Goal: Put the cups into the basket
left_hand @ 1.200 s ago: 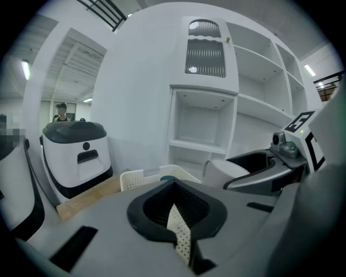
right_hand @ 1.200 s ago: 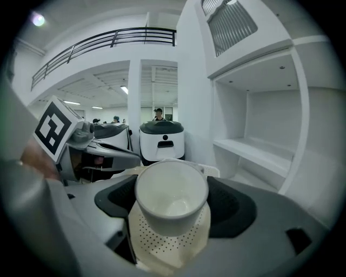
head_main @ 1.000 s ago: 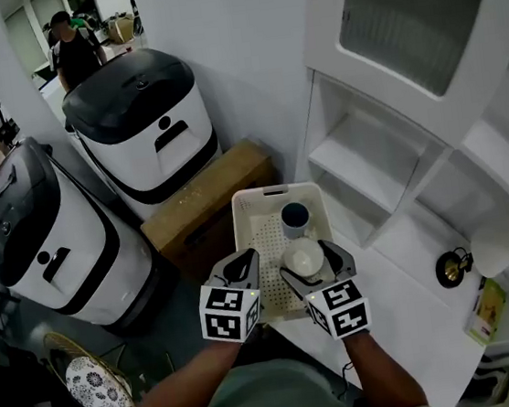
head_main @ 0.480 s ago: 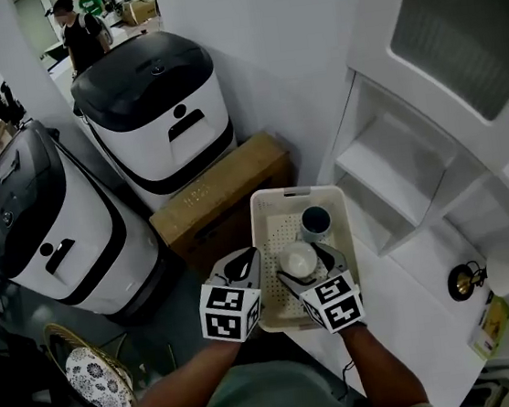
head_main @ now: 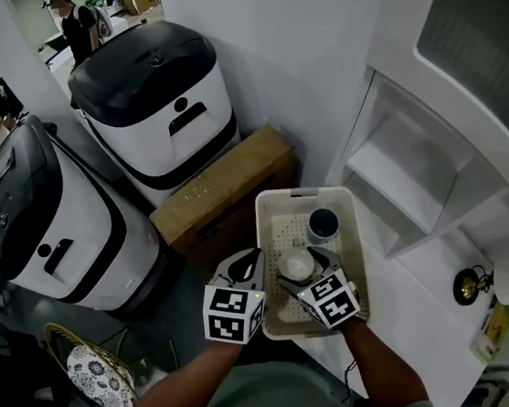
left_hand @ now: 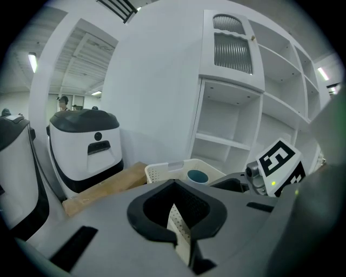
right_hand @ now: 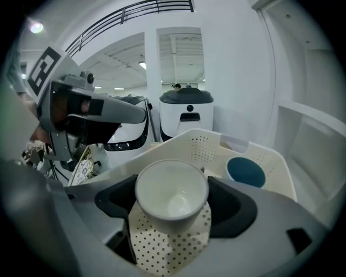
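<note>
A cream perforated basket point(head_main: 301, 193) sits at the near end of a white counter. A blue cup point(head_main: 322, 225) stands upright in its far right corner, also seen in the right gripper view point(right_hand: 246, 172) and the left gripper view point(left_hand: 197, 176). My right gripper point(head_main: 300, 271) is shut on a white cup point(head_main: 296, 265), holding it upright over the basket's near half; the dotted basket floor point(right_hand: 167, 243) shows below the cup point(right_hand: 171, 190). My left gripper point(head_main: 246, 265) hangs at the basket's left rim, shut and empty, with the basket wall point(left_hand: 177, 224) seen past its jaws.
Two large white-and-black machines point(head_main: 151, 109) point(head_main: 45, 224) stand to the left, with a cardboard box point(head_main: 225, 188) between them and the basket. White open shelving point(head_main: 416, 169) rises on the right. A small gold object point(head_main: 468, 285) sits on the counter. A patterned plate point(head_main: 96, 379) lies low left.
The right gripper has carried the white cup lower and farther over the basket. The left gripper has stayed beside the basket's left rim. The view has shifted slightly.
</note>
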Tool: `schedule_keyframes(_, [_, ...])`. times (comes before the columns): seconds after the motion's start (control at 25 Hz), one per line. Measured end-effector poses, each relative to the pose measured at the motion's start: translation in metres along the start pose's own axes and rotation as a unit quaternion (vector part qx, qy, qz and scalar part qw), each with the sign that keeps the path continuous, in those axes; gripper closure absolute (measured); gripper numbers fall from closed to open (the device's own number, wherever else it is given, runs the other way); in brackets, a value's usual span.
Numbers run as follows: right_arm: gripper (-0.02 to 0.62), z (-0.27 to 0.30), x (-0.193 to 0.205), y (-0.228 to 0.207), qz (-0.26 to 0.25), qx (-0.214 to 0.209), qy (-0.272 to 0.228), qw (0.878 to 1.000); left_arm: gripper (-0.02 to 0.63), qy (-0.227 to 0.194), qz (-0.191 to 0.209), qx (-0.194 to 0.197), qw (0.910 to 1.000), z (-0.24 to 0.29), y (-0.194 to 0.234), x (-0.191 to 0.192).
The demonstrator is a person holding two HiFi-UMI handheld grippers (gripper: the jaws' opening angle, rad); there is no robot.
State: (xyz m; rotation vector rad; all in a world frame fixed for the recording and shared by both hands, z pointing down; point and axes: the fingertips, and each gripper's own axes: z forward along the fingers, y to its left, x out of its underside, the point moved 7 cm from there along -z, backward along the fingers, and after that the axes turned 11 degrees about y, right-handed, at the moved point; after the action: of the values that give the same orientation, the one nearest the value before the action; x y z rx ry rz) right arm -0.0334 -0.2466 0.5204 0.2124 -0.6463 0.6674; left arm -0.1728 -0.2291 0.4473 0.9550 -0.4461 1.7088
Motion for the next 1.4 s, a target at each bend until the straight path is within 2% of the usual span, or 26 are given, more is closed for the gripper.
schedule_keyframes(0.44, [0.212,0.028,0.014,0.002,-0.005,-0.029,0.026,0.999,0.603,0.004,-0.009,0.008,0.9999,0.006,0.007,0.001])
schedule_keyframes(0.76, [0.212,0.036,0.03,0.0,-0.014,-0.019,0.046,0.999,0.603,0.004,-0.006,0.013,0.9999,0.007,0.004,0.002])
schedule_keyframes(1.04, [0.212,0.033,0.031,0.001,-0.042,-0.024,0.071,0.996,0.603,0.006,-0.001,0.019,0.9998,0.005,-0.004,0.005])
schedule_keyframes(1.16, [0.212,0.023,0.027,0.002,-0.053,-0.019,0.066,0.996,0.603,0.002,0.003,0.02,0.9998,0.001,-0.008,0.003])
schedule_keyframes(1.4, [0.212,-0.014,0.009,0.007,-0.071,0.005,0.016,0.997,0.603,-0.012,0.014,0.022,0.9996,-0.011,-0.019,-0.001])
